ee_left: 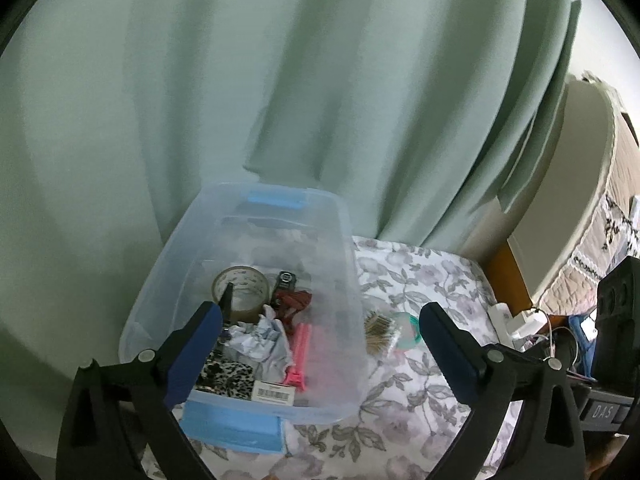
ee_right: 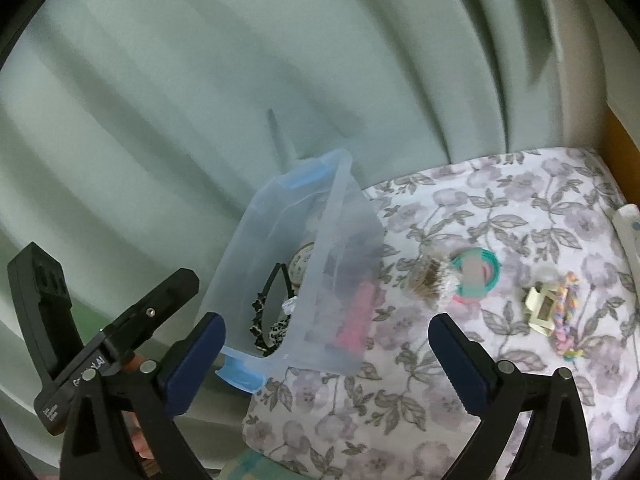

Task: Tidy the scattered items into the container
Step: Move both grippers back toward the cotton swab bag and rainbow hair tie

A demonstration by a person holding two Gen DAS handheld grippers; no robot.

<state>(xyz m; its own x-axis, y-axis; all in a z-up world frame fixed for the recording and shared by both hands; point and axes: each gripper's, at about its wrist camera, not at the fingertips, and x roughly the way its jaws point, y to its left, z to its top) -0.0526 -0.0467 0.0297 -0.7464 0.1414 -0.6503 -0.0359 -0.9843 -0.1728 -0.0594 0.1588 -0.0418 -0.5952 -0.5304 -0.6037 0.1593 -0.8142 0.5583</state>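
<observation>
Container: clear plastic storage box (ee_left: 256,240) with blue latch handles, standing at the edge of a bed covered by a floral sheet (ee_left: 424,280), green curtain (ee_left: 280,80) behind. Contents already in: roll of brown packing tape (ee_left: 240,286), crumpled paper (ee_left: 260,338), pink plastic clip-like piece (ee_left: 298,354), dark red item (ee_left: 294,300), small black item (ee_left: 287,279), leopard-print fabric piece (ee_left: 226,376), barcode label (ee_left: 274,392); a black headband (ee_right: 272,304) shows through the wall in the right wrist view. Still on the sheet, outside the box: bundle of thin brown sticks in clear wrap (ee_right: 430,284) just beside the box; teal-rimmed round item (ee_right: 478,270), blurred, touching that bundle; further right a cream rectangular piece (ee_right: 540,308) and a pastel braided cord (ee_right: 568,320), the two just beside each other. Left gripper (ee_left: 320,350): fingers wide, nothing between them, poised over the near end of the box. Right gripper (ee_right: 328,360): fingers wide, nothing held, pointing at the box's right wall and the sheet. Step in hand, as judged: between deposits, both tools free. Next move would call for the right gripper to travel right to the stick bundle or teal item, straddle it and close; the wrap looks slippery and the soft sheet may give.
</observation>
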